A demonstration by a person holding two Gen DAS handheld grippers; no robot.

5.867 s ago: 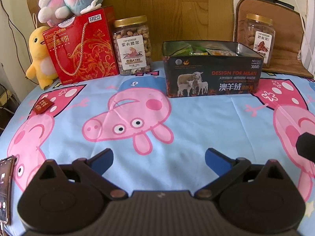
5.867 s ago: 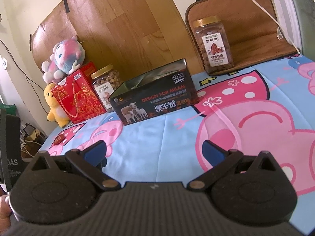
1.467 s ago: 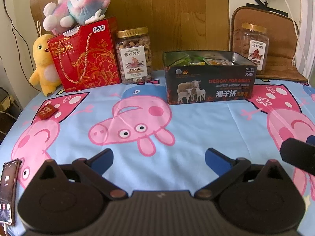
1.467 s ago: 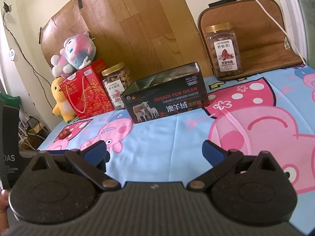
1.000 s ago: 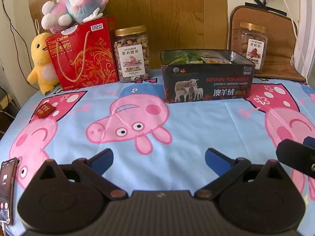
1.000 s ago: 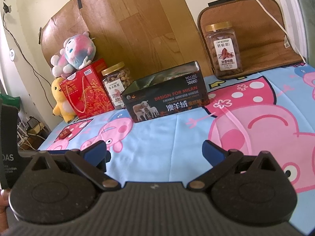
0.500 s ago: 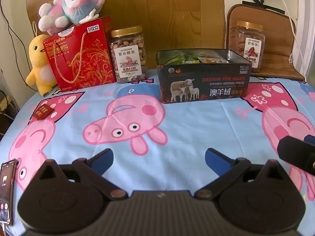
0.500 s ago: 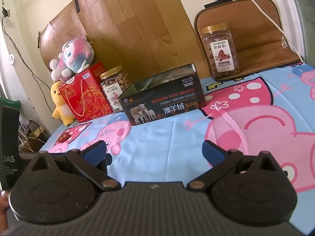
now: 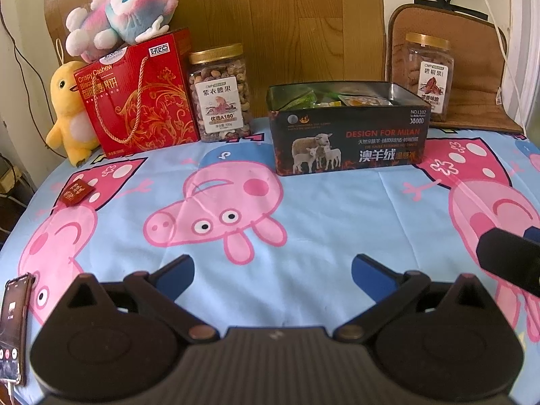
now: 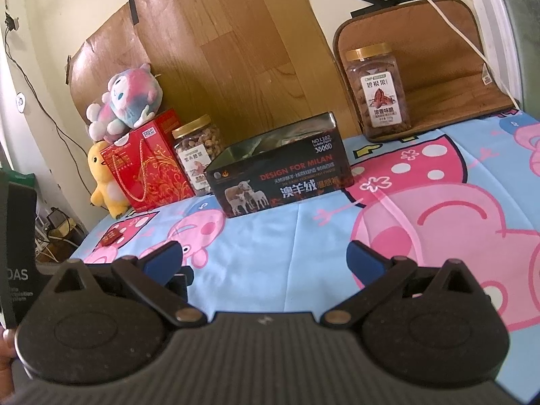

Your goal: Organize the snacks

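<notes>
An open black tin (image 9: 351, 141) (image 10: 287, 182) holding snack packets stands at the back middle of the cartoon-pig cloth. A small red packet (image 9: 77, 192) (image 10: 109, 238) lies alone at the left. A gold-lidded cashew jar (image 9: 221, 92) (image 10: 199, 155) and a red cashew gift box (image 9: 138, 101) (image 10: 148, 168) stand left of the tin; a pecan jar (image 9: 427, 74) (image 10: 378, 91) stands to its right. My left gripper (image 9: 270, 270) hovers open and empty over the near cloth. My right gripper (image 10: 265, 256) is open and empty too, well short of the tin.
A yellow duck plush (image 9: 69, 111) and a pink plush (image 9: 125, 3) sit by the gift box. A phone (image 9: 13, 330) lies at the near left edge. A brown cushion (image 9: 472, 74) leans behind the pecan jar, with a white cable (image 10: 449, 17) across it.
Both views have shifted slightly, the tin drifting a little left in the left wrist view. Both grippers stay open and nothing on the cloth has moved.
</notes>
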